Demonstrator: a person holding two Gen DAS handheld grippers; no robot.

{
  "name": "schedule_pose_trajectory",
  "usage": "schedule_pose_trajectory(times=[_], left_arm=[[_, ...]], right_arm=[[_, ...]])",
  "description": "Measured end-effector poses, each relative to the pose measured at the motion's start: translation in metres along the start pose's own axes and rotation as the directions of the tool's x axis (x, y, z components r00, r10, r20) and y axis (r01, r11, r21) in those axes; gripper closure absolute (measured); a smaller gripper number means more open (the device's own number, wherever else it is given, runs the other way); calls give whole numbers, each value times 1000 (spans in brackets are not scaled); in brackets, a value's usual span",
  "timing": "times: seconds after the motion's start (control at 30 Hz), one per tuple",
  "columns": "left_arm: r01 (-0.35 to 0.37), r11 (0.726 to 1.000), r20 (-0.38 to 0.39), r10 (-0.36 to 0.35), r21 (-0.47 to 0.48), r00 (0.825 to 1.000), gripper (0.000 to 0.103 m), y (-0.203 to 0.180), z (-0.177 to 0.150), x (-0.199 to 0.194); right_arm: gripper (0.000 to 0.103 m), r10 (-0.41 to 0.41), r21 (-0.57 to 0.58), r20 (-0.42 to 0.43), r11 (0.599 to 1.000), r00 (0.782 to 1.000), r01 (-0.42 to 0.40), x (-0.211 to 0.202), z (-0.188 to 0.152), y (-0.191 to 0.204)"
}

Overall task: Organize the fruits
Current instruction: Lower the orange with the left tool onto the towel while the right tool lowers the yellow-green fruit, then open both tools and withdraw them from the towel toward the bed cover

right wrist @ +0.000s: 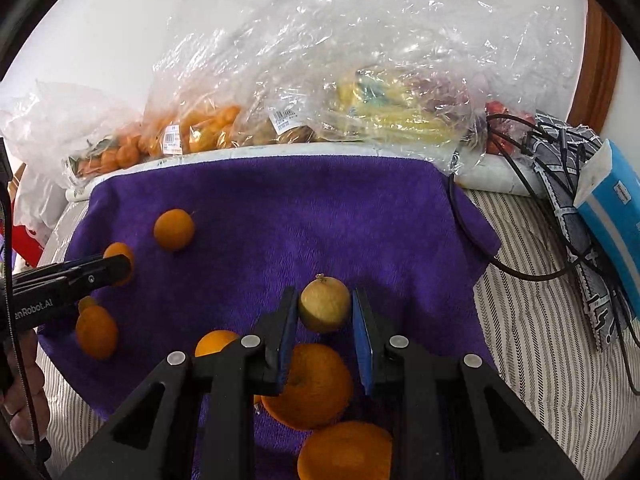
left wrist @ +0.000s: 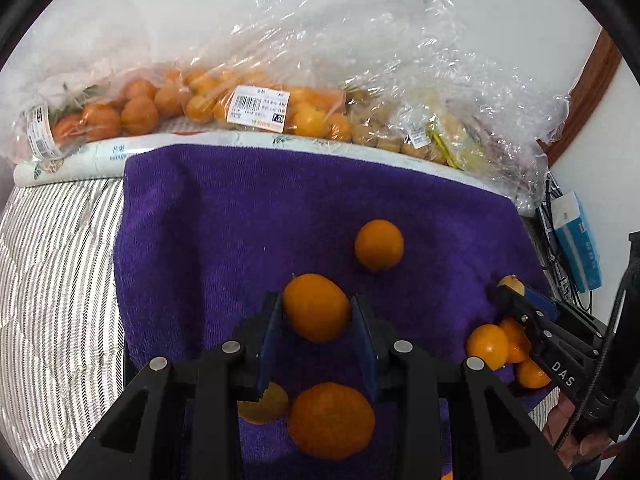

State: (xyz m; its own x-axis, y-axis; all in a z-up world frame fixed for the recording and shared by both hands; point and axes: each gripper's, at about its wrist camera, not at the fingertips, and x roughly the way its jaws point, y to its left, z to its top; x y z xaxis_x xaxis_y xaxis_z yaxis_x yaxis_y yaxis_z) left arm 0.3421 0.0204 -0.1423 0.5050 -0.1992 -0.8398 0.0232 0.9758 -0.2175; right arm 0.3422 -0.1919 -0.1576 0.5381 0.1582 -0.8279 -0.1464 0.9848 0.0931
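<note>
A purple towel (left wrist: 240, 216) (right wrist: 304, 208) holds several loose fruits. My left gripper (left wrist: 318, 312) is shut on an orange (left wrist: 316, 307); it shows at the left of the right wrist view (right wrist: 116, 268). Below it lie a big orange (left wrist: 332, 420) and a yellowish fruit (left wrist: 268, 404). Another orange (left wrist: 379, 245) (right wrist: 174, 229) lies farther on the towel. My right gripper (right wrist: 325, 308) is shut on a pale yellow-brown fruit (right wrist: 325, 304) (left wrist: 512, 283). Under it lie two large oranges (right wrist: 310, 386) (right wrist: 344, 450) and a smaller one (right wrist: 216, 342).
Clear plastic bags of oranges (left wrist: 132, 110) (right wrist: 192, 132), brownish fruit (left wrist: 372, 132) and yellow fruit (right wrist: 384, 112) line the far edge by the wall. Black cables (right wrist: 520, 208) and a blue-white box (right wrist: 616, 200) lie at the right. Striped bedding (left wrist: 52, 280) surrounds the towel.
</note>
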Motion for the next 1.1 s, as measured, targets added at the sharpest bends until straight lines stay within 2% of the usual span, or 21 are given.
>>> schedule_pose_trajectory(times=[0.17,0.33,0.4,0.63,0.8,0.97,1.1], left_arm=[[10,1000,-13,-10,-8,1000,69,2,1,-2],[6,1000,-16,-6,1,1000,68,-3,-2,-12],[7,1000,-3,-7,8,1000,64,-6,-3,-20],[-7,1000,78,5,21,997,61,-14,-12,-66],[-42,997,163,32,61,986,61,-22,-28,-102],[-48,997,215,33,66,976,61,-23,-45,-133],[-36,997,221,21,62,975,62,-22,-58,-147]], right_arm=[[75,-3,7,6,1000,1000,3,-4,0,0],[56,-19,3,46,1000,999,19,-23,1,2],[50,-26,-1,54,1000,998,26,-31,1,3],[49,-55,7,100,998,993,54,-68,-2,8],[49,-26,28,149,999,989,22,-101,-10,11],[49,-20,35,166,999,986,15,-128,-21,17],[52,-7,48,174,999,985,-2,-147,-33,21]])
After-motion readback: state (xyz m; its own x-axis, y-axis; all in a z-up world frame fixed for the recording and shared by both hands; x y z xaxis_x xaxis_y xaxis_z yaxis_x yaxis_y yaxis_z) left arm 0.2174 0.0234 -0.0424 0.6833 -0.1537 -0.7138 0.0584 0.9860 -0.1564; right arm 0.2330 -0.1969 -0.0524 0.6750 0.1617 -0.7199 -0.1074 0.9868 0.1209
